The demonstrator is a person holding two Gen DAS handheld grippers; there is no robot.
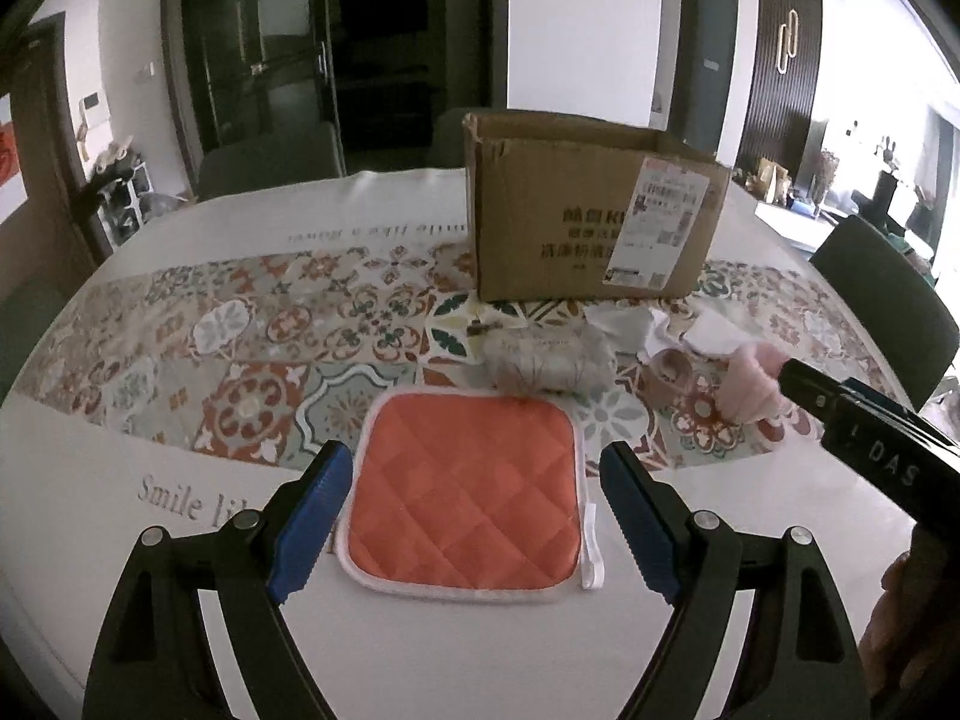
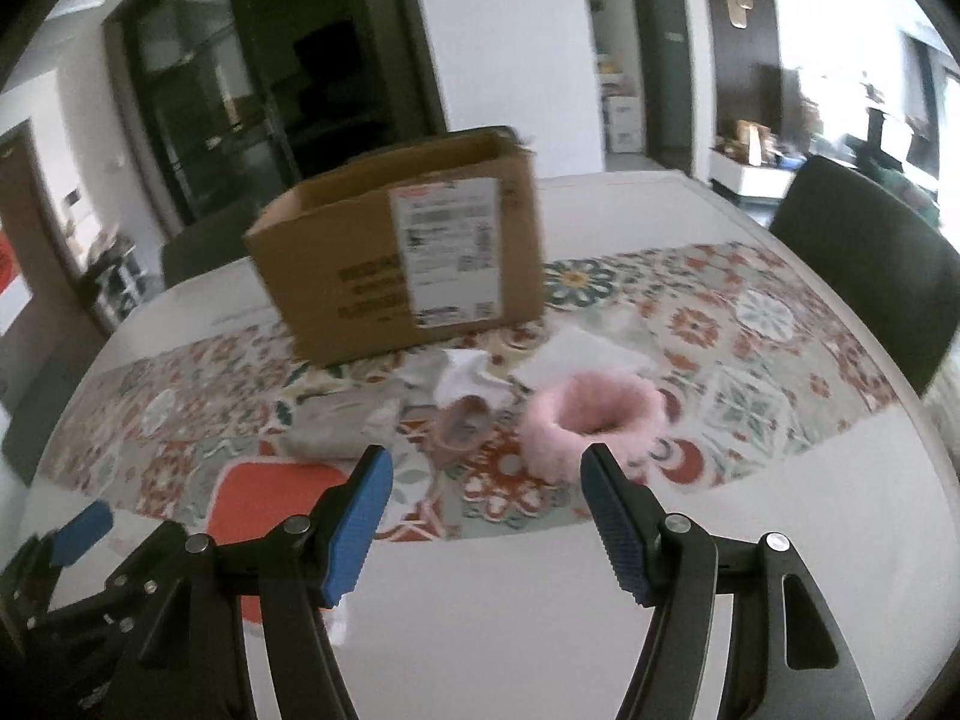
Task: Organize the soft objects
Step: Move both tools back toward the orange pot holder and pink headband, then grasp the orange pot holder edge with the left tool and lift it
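Note:
An orange quilted pot holder [image 1: 465, 495] with white trim lies on the table between the open jaws of my left gripper [image 1: 477, 474]. It also shows in the right wrist view [image 2: 270, 495]. A fluffy pink ring [image 2: 591, 423] lies just beyond my open, empty right gripper [image 2: 486, 474]. In the left wrist view the pink ring [image 1: 750, 387] sits at the tip of the right gripper's body [image 1: 870, 438]. A grey bundle [image 1: 549, 360], a small pink-brown ring [image 2: 462, 423] and white cloths [image 2: 474, 381] lie in front of an open cardboard box [image 1: 594, 210].
The table carries a patterned runner [image 1: 270, 348] across its middle. The cardboard box [image 2: 408, 246] stands at the back of it. Dark chairs [image 2: 870, 264] stand at the right and far sides. The table's white edge is near me.

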